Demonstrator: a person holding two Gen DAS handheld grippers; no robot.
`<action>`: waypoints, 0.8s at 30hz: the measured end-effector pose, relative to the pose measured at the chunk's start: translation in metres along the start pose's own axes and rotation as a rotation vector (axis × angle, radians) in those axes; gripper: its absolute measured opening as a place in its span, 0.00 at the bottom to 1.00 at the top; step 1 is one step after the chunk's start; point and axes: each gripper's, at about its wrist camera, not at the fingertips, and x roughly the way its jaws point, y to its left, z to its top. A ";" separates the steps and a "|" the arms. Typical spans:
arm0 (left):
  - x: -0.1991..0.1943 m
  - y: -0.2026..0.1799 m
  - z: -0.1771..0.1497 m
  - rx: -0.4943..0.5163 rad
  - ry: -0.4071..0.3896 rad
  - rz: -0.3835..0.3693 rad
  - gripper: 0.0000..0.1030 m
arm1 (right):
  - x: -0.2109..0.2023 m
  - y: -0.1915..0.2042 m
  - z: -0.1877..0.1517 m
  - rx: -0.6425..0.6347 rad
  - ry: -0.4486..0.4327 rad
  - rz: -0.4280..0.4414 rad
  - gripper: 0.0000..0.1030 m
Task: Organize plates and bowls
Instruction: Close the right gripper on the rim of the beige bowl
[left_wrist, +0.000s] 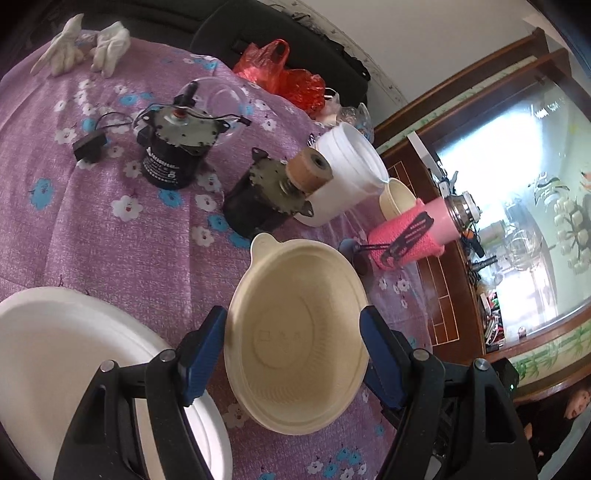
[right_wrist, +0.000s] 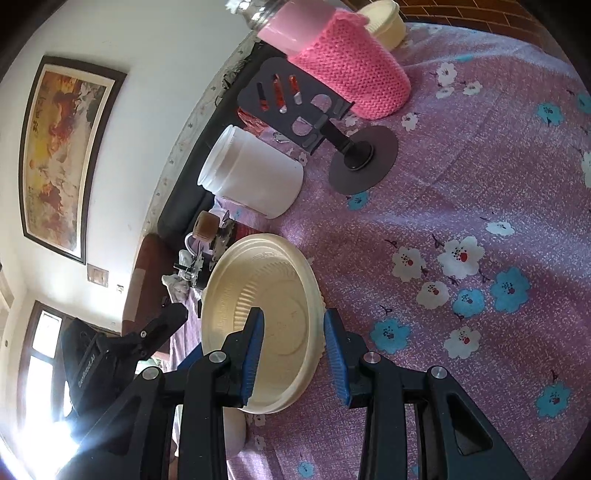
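A cream bowl (left_wrist: 295, 332) sits on the purple flowered cloth (left_wrist: 122, 251), between the blue fingers of my left gripper (left_wrist: 293, 332), which is open around it. A white plate (left_wrist: 66, 354) lies to its left, partly under the left finger. In the right wrist view the same cream bowl (right_wrist: 266, 317) stands between the fingers of my right gripper (right_wrist: 293, 328), one finger inside the bowl and one outside its rim, open. A second small cream bowl (left_wrist: 397, 197) sits behind the pink bottle; it also shows in the right wrist view (right_wrist: 384, 20).
Two black motors (left_wrist: 173, 147) (left_wrist: 266, 195), a white jar (left_wrist: 343, 173), a pink knitted bottle (left_wrist: 413, 229), a black stand (right_wrist: 354, 155), white gloves (left_wrist: 88, 48) and a red bag (left_wrist: 280, 74) lie on the cloth. A dark wood cabinet (left_wrist: 461, 206) stands to the right.
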 end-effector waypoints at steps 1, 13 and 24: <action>0.001 0.000 0.000 0.004 0.005 0.006 0.70 | 0.000 -0.002 0.001 0.007 0.004 0.005 0.36; 0.001 -0.001 -0.001 0.011 0.026 0.004 0.69 | 0.003 -0.007 0.000 0.034 0.026 0.021 0.36; 0.001 0.005 0.000 0.006 0.022 0.030 0.48 | 0.003 -0.009 0.002 0.030 0.007 -0.018 0.12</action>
